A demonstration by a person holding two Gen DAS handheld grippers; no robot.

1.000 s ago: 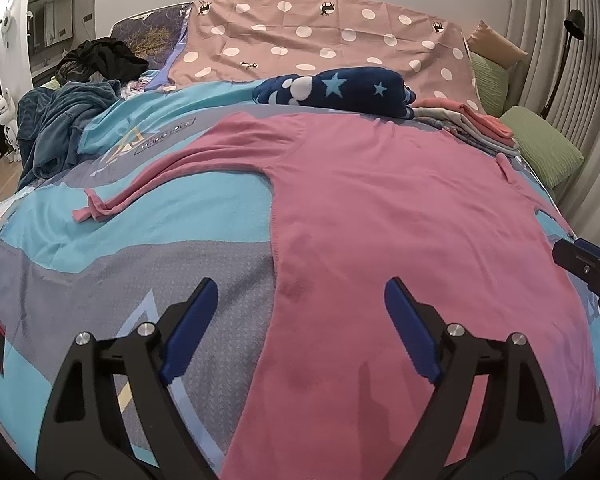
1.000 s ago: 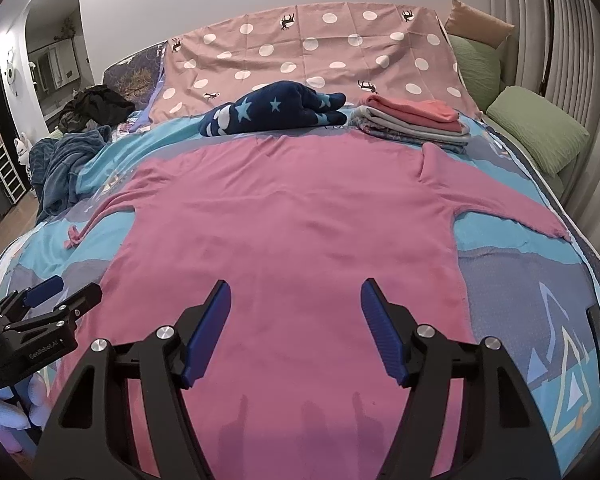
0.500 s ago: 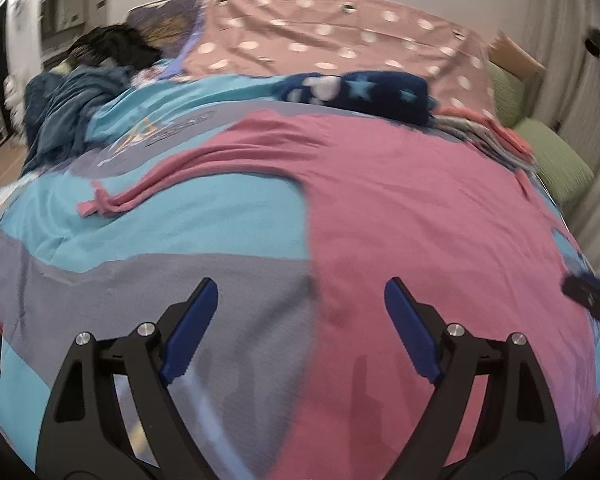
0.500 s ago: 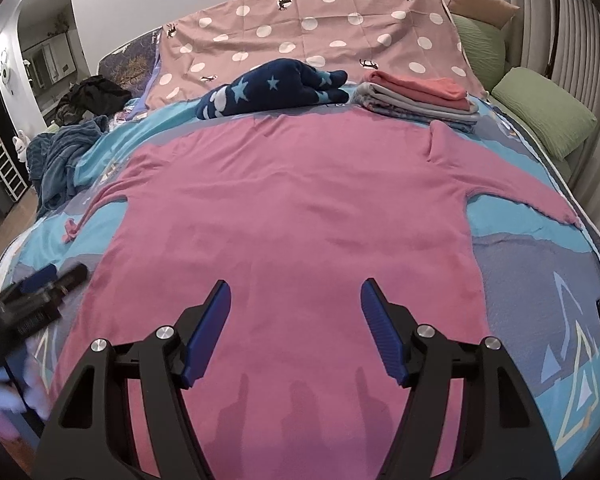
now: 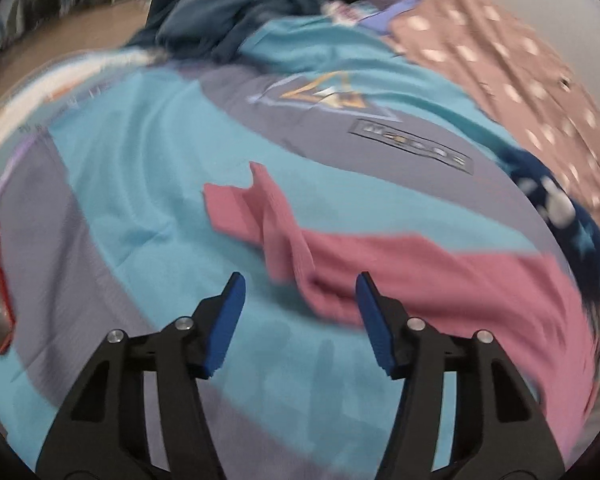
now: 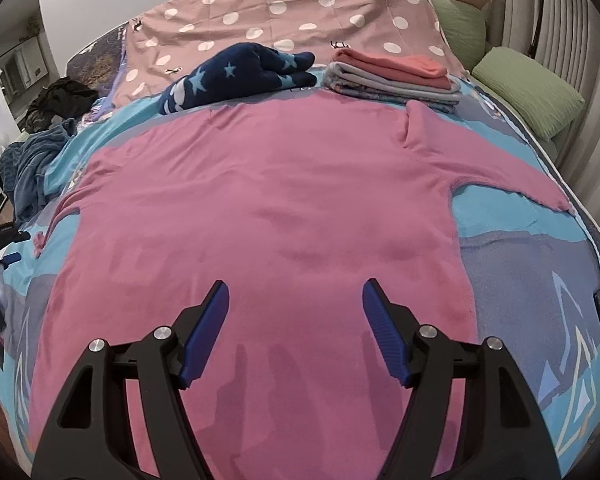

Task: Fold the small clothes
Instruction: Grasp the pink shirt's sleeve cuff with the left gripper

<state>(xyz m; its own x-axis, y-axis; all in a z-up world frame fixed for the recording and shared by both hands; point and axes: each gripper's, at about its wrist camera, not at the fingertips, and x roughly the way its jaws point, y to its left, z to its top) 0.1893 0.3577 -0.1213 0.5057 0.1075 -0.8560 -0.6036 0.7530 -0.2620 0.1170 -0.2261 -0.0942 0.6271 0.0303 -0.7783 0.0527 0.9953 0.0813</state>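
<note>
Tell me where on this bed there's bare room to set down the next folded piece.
Bare bedspread lies to the right of the pink shirt, below its right sleeve. More lies beyond the left sleeve. The head end is crowded: star blanket, folded stack, green pillows.

There is one big pink shirt (image 6: 260, 208) on one bed (image 6: 512, 256). It has two long sleeves. There is one dark blue star cloth (image 6: 236, 74). There is one pile of folded clothes (image 6: 392, 78). There are two green pillows (image 6: 528, 92). There are two claws: left claw (image 5: 298, 304), right claw (image 6: 296, 312).
</note>
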